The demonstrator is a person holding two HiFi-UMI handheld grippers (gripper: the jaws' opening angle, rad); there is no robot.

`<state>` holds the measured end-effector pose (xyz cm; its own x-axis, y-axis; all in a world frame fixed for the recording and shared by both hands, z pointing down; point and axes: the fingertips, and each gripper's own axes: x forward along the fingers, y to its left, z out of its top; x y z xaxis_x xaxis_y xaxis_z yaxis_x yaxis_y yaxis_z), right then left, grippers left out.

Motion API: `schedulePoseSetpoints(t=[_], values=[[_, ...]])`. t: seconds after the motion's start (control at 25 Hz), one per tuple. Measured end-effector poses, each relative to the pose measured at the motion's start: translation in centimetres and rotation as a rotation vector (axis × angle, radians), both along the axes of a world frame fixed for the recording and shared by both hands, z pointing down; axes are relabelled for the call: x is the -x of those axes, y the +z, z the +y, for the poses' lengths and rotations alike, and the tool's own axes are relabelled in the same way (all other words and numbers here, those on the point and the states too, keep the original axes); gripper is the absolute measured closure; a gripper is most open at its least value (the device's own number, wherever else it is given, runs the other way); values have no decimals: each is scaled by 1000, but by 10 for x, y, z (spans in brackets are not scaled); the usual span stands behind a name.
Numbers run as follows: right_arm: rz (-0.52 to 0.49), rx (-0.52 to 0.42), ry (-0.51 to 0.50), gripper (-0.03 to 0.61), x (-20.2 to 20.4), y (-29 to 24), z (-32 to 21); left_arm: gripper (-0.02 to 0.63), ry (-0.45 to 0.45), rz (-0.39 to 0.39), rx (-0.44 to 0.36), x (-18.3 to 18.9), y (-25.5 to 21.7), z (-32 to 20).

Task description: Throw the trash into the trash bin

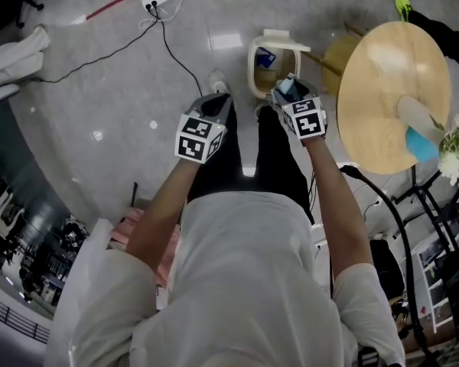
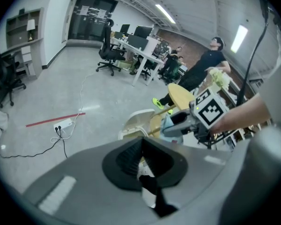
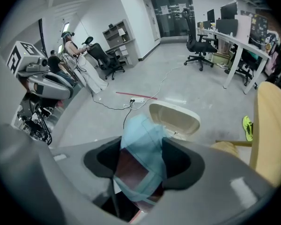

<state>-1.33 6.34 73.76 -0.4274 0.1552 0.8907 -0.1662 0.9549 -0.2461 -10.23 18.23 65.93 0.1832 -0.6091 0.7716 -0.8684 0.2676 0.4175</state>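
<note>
A cream trash bin (image 1: 254, 61) with a swing lid stands on the grey floor just beyond both grippers, and it also shows in the right gripper view (image 3: 175, 118) and the left gripper view (image 2: 133, 123). My right gripper (image 1: 289, 90) hangs over the bin's near rim, shut on a light blue crumpled wrapper (image 3: 143, 139) with something dark red inside. The wrapper sticks out past the jaws toward the bin. My left gripper (image 1: 216, 99) is to the left of the bin, its jaws (image 2: 141, 161) shut with nothing held.
A round wooden table (image 1: 390, 90) stands right of the bin, with white flowers (image 1: 453, 155) and a blue object (image 1: 422, 144) on it. A white power strip (image 1: 159, 0) and its black cable lie on the floor at the far left. My legs are below the grippers.
</note>
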Motion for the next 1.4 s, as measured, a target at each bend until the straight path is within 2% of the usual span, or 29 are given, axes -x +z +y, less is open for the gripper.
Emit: schedulePoseSetpoints(t=[0.84,1.08,1.4], values=[[11,45,75,324,-3,116,4,610,3,35,42,-17,101,-2],[21,53,78,325,-11,179,8,609,18,52,60,-28,161,-2],[-1,57,97,322,-6,168,13,609,-17,76,82,-31,149,3]])
